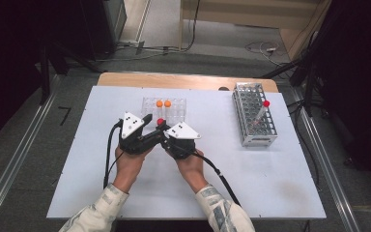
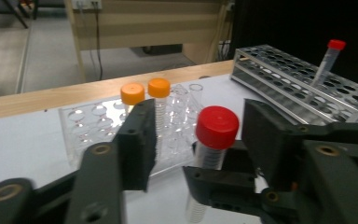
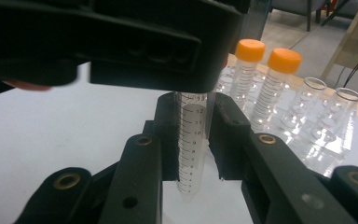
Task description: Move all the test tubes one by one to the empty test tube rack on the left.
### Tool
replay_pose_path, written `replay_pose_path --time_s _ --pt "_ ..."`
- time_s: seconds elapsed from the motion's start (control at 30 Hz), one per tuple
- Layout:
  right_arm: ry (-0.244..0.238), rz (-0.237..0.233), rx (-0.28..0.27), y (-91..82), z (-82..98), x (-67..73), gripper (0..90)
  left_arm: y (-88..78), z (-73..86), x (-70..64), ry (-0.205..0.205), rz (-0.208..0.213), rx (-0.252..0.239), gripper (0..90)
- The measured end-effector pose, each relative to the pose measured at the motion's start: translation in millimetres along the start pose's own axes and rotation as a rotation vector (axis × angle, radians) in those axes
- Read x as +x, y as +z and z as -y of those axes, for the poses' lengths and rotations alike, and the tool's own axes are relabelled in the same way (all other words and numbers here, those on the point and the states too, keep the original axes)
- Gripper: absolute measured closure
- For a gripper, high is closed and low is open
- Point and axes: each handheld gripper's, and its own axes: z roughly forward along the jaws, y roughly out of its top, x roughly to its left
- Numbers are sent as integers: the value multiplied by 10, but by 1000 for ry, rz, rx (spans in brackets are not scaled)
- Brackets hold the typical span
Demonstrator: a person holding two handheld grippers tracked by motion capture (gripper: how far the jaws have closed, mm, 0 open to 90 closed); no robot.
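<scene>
A clear graduated tube with a red cap stands upright just above the white table. My right gripper is shut on its body, with both jaws clamped on the marked wall. My left gripper comes in from the left at cap height. In the left gripper view its jaws stand on either side of the red cap, with a clear gap on the left side, so the left gripper is open. The right gripper view has the left gripper's black body across the top, hiding the cap.
Just behind the hands, a clear plastic rack holds two orange-capped tubes and several open ones. At the right stands a metal rack with one leaning red-capped tube. The table's wooden far edge is beyond.
</scene>
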Motion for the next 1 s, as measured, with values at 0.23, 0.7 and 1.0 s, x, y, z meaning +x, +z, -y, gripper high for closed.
replay_pose_path --time_s 0.23,0.7,1.0 --pt "-3 -9 1 13 -18 43 714 -3 6 -13 21 6 5 597" --pt "-3 -12 7 20 -31 49 703 -1 16 1 19 -7 0 699" --pt "7 -2 54 -18 -50 -50 377 -15 11 35 7 -17 -9 699"
